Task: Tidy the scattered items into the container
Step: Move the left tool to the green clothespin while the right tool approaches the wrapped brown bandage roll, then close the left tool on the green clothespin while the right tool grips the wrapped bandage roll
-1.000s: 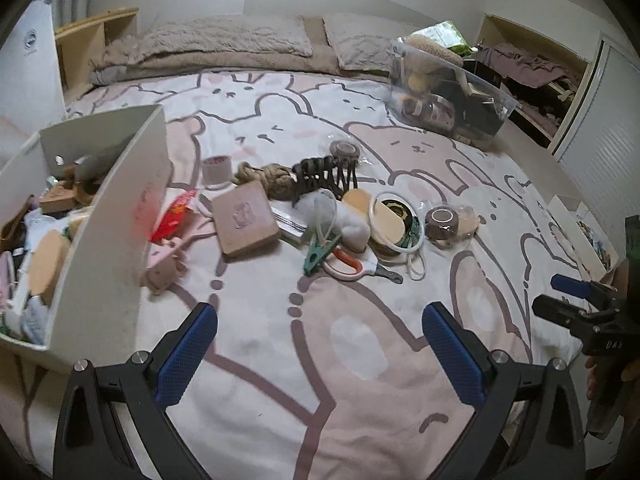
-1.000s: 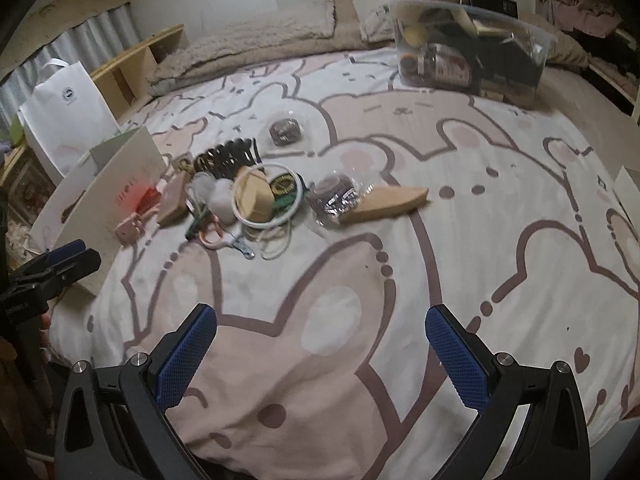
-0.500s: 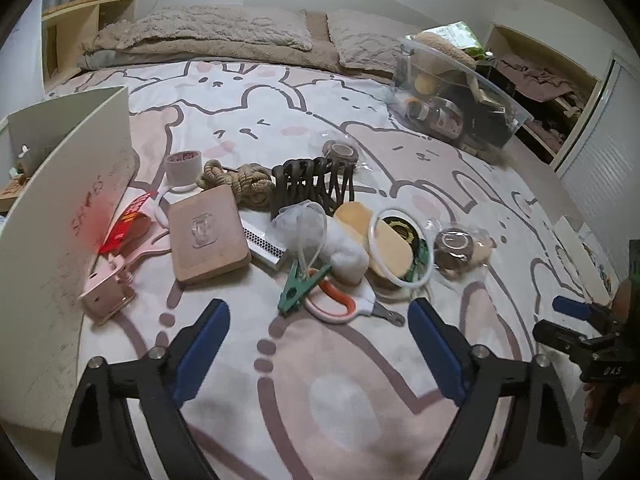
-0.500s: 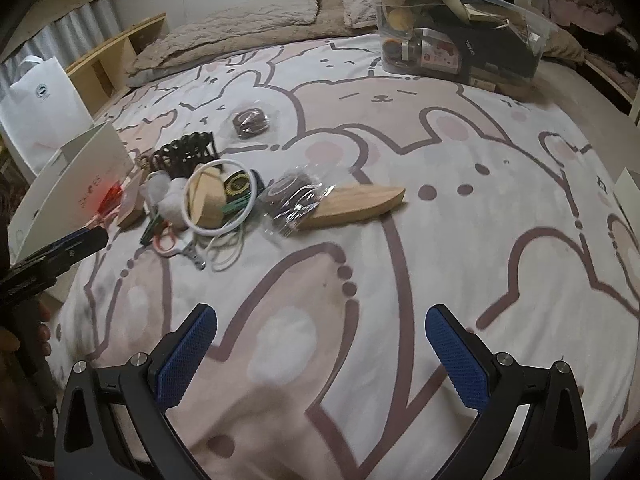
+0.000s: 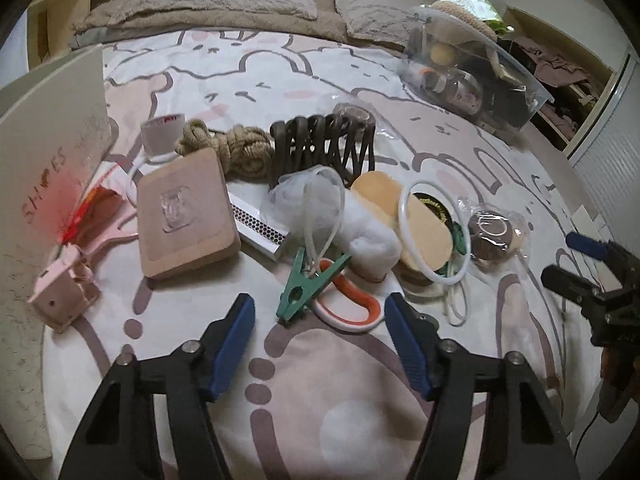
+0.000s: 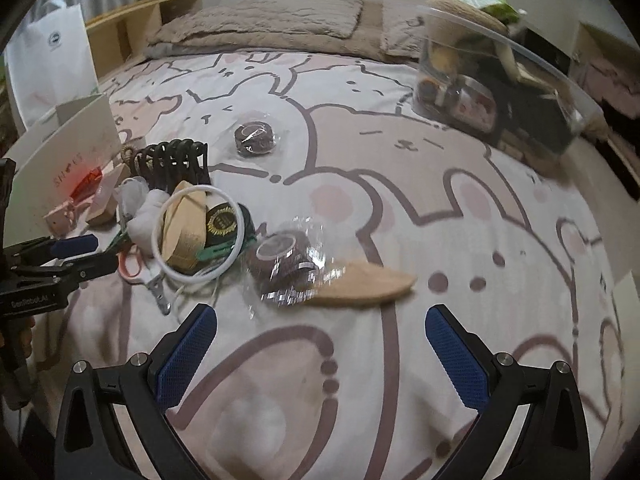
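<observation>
Closer now than a second ago, I'm bringing my left gripper (image 5: 320,320) down, jaws closing but still empty, just short of the green clothespin (image 5: 308,284) lying across orange-handled clippers (image 5: 344,308); my right gripper (image 6: 320,328) is hanging released.

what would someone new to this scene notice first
The heap of small clutter in the middle of the rabbit-print bedspread, with a green clothespin and orange-handled clippers at its near edge. The left gripper sits just short of these, jaws closing, nothing between them. Off right of the heap, a plastic-wrapped brown roll lies on a wooden piece, ahead of the open right gripper.
</observation>
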`<state>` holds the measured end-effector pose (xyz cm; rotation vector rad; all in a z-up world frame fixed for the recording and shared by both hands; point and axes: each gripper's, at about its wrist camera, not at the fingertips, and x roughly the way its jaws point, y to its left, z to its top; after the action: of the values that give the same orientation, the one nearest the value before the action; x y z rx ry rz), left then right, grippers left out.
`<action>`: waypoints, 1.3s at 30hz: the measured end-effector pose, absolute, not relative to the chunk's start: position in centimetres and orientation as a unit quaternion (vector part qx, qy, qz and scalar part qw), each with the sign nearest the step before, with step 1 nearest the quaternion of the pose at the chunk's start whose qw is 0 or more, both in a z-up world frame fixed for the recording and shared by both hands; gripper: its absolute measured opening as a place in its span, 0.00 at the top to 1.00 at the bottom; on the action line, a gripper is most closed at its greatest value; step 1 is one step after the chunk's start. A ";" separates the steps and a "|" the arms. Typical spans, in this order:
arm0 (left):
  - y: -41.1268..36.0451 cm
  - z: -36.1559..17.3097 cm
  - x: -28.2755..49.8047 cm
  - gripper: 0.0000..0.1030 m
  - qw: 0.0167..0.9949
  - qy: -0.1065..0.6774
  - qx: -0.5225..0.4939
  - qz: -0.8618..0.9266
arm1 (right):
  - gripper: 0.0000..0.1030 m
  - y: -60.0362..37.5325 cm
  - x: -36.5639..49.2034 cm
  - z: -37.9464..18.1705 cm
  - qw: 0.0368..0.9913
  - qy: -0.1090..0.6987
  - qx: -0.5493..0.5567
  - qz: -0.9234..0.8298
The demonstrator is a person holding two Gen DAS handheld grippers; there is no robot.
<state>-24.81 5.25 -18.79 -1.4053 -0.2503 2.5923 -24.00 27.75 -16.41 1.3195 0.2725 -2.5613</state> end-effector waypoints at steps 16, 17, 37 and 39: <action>4.5 -20.6 -25.2 0.51 0.109 -0.123 -0.476 0.864 | 0.00 24.4 -27.7 -19.0 0.145 0.235 0.449 -0.850; 4.3 -20.6 -25.2 0.53 0.108 -0.127 -0.474 0.865 | 0.00 24.3 -27.9 -19.2 0.145 0.237 0.451 -0.848; 4.1 -19.6 -24.2 0.84 0.123 -0.148 -0.478 0.857 | 0.54 24.0 -25.7 -19.9 0.154 0.189 0.477 -0.844; 4.2 -19.4 -23.5 0.84 0.124 -0.143 -0.478 0.857 | 0.55 24.5 -24.7 -19.7 0.155 0.174 0.478 -0.847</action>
<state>-23.51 4.15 -19.40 -1.3947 -0.4160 2.4997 -24.69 24.51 -19.67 1.3699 0.4993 -2.4263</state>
